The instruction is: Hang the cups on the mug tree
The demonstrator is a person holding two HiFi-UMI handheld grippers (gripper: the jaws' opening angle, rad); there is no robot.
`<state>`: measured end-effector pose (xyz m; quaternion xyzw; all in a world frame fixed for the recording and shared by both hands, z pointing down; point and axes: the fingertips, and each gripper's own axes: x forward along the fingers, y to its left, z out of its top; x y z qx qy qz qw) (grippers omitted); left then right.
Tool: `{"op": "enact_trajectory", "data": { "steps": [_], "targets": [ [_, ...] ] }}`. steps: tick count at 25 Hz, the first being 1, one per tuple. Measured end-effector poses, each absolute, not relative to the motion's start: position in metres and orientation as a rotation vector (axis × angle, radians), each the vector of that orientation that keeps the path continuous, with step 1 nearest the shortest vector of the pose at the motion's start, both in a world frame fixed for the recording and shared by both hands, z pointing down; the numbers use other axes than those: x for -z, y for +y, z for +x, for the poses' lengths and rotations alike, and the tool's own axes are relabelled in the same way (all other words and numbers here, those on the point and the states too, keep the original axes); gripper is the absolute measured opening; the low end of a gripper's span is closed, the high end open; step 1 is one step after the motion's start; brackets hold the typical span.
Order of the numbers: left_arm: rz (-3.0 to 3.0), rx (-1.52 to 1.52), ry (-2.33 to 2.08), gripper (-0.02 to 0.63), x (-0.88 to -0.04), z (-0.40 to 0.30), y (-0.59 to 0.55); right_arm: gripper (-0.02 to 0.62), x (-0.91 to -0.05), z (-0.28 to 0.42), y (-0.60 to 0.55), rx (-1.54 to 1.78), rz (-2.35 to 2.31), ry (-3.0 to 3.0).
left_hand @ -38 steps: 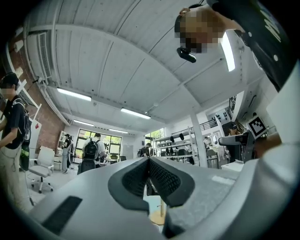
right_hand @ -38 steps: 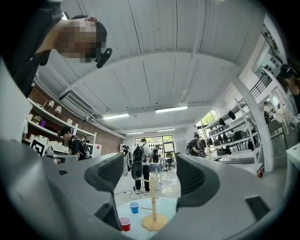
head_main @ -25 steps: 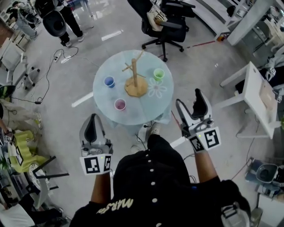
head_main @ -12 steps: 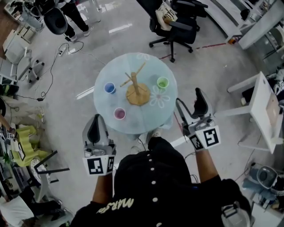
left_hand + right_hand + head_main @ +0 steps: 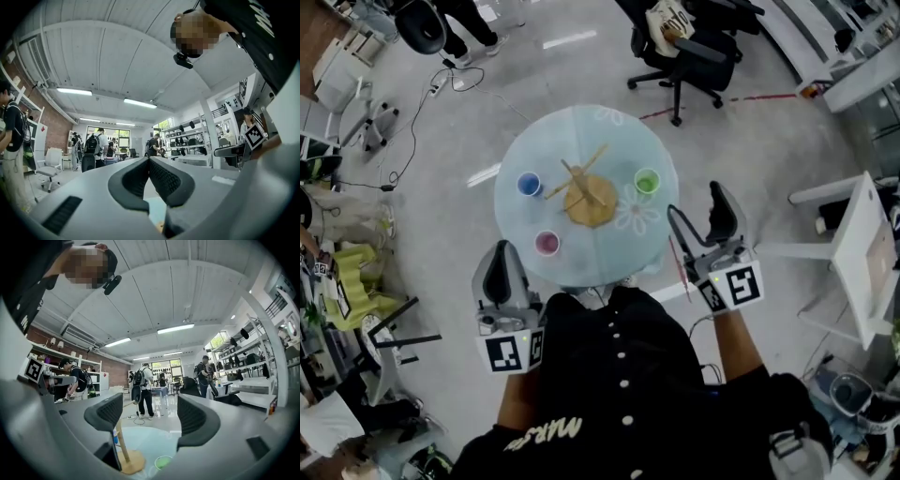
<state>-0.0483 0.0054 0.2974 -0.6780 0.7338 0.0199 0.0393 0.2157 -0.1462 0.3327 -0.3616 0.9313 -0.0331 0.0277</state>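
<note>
Closing on the table (image 5: 609, 253): green cup (image 5: 647, 182) sits upper left of my open, empty right gripper (image 5: 696, 206); left gripper (image 5: 499, 255) is shut, empty too.

From my station I count three cups on the single round table (image 5: 609, 141) (one of each colour): one blue cup (image 5: 530, 184), one pink cup (image 5: 547, 244) and one green cup (image 5: 647, 181). One mug tree (image 5: 589, 199) stands among them. I have two grippers in the head view, one left gripper (image 5: 498, 255) and one right gripper (image 5: 697, 208). Beyond the table I make out one black office chair (image 5: 694, 42).
</note>
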Motion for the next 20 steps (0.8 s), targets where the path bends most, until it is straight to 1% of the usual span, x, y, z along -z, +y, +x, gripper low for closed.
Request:
{"op": "enact_trajectory", "data": {
  "steps": [5,9,13,20],
  "targets": [
    [-2.094,-0.023,2.264,-0.005,-0.311,-0.072,-0.009,0.357,-0.363,0.189,-0.163,0.147,-1.115,2.935],
    [-2.099,-0.067,2.221,-0.006,-0.304,-0.095,-0.025,0.357,-0.378,0.173,-0.172,0.172,-1.163,2.945],
    [-2.122,0.016,2.216,-0.005,-0.313,-0.122,-0.036,0.357,-0.397,0.159,-0.184,0.201,-1.215,2.971],
    [-2.164,0.023,2.264,-0.005,-0.327,-0.129,-0.054,0.362,-0.478,0.157,-0.207,0.250,-1.342,3.121]
  ]
}}
